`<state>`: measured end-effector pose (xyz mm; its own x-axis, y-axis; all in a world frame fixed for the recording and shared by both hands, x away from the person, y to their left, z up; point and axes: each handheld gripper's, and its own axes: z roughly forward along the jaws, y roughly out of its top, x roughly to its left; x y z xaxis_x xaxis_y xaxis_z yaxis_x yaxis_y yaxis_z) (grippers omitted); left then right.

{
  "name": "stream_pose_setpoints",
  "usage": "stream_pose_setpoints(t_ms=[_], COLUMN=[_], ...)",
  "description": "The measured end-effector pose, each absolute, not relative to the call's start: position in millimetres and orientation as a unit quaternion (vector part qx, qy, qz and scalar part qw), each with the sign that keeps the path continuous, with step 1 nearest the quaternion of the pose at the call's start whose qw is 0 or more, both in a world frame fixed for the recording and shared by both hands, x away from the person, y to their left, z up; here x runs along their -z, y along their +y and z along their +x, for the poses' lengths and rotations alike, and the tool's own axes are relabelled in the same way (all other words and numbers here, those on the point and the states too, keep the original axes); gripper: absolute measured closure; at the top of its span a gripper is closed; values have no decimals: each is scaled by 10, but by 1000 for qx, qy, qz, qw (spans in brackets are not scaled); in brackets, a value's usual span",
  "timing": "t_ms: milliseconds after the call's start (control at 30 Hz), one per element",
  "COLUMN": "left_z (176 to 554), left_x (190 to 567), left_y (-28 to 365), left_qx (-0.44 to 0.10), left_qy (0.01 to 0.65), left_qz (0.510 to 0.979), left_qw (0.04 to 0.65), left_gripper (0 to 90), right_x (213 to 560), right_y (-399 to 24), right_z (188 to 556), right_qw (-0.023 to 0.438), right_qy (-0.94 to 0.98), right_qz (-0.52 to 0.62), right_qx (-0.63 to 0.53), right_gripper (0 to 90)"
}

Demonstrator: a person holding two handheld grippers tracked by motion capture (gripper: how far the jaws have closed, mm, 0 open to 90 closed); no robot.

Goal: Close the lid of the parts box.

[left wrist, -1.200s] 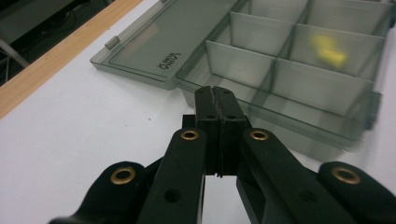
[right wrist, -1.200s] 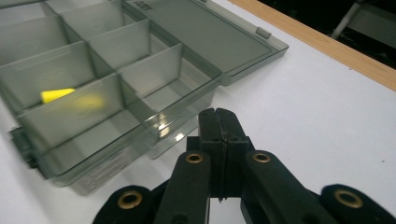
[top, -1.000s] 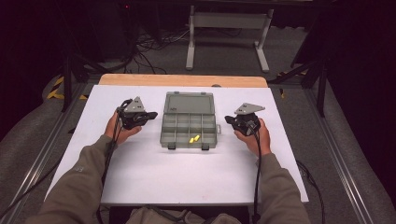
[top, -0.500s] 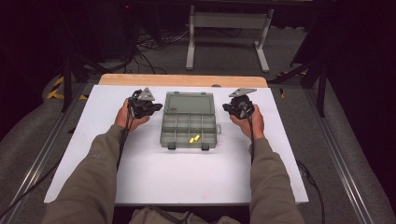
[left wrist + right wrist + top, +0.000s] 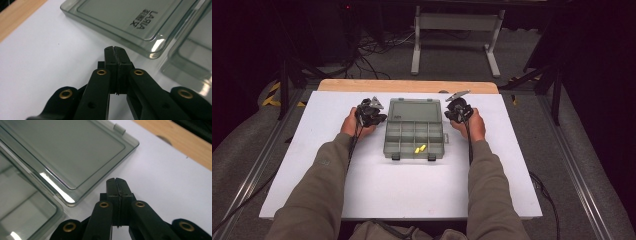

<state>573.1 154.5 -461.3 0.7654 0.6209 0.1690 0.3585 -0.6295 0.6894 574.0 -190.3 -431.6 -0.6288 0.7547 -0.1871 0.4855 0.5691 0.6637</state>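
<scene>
Compartment box [image 5: 414,139], grey and see-through, lying open at the middle of the white table [image 5: 402,190]. Lid [image 5: 414,111] folded back flat on the far side, tray with its divided cells on the near side. Two small yellow pieces [image 5: 420,149] sitting in a near cell, right of the tray's middle. Two dark latches [image 5: 412,157] sticking out along the near edge.

Left gripper [image 5: 373,118] hovering just left of the box, level with the seam between lid and tray, held in the person's left hand [image 5: 352,126]. Jaws pressed together, pinching nothing. In the left gripper view, left gripper [image 5: 115,51] pointing at the bare tabletop just short of the lid's [image 5: 125,22] rounded corner, near it but not touching; dark lettering showing on the lid surface, the tray edge lying at the right.

Right gripper [image 5: 457,111] hovering just right of the lid's right edge, held in the right hand [image 5: 473,127]. Jaws likewise shut tight on nothing. In the right gripper view, right gripper [image 5: 117,183] lying over white tabletop just beside the lid's [image 5: 75,152] corner, apart from it; a small tab jutting from the lid's far rim.

Bare wooden strip [image 5: 407,86] running along the table's far edge. Cables trailing from both grippers back along the sleeved forearms.
</scene>
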Motion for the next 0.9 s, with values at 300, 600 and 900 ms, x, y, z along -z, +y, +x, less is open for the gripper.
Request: stream_pose_setpoints(t_ms=[300, 600, 900], left_z=[5746, 5783, 5874], left_x=[4631, 4636, 4637], left_y=[1537, 1481, 1386], left_qx=[-189, -199, -214], left_qy=[273, 273, 291], left_qz=[879, 877, 868], left_qw=[342, 341, 339], left_gripper=[897, 897, 895], right_x=[4426, 4441, 4480], right_y=[-1822, -1820, -1813], right_z=[5810, 5841, 5879], right_qw=[220, 223, 240], right_qy=[872, 874, 865], right_qz=[347, 334, 330], right_qx=[-267, -272, -293], right_gripper=[900, 900, 900])
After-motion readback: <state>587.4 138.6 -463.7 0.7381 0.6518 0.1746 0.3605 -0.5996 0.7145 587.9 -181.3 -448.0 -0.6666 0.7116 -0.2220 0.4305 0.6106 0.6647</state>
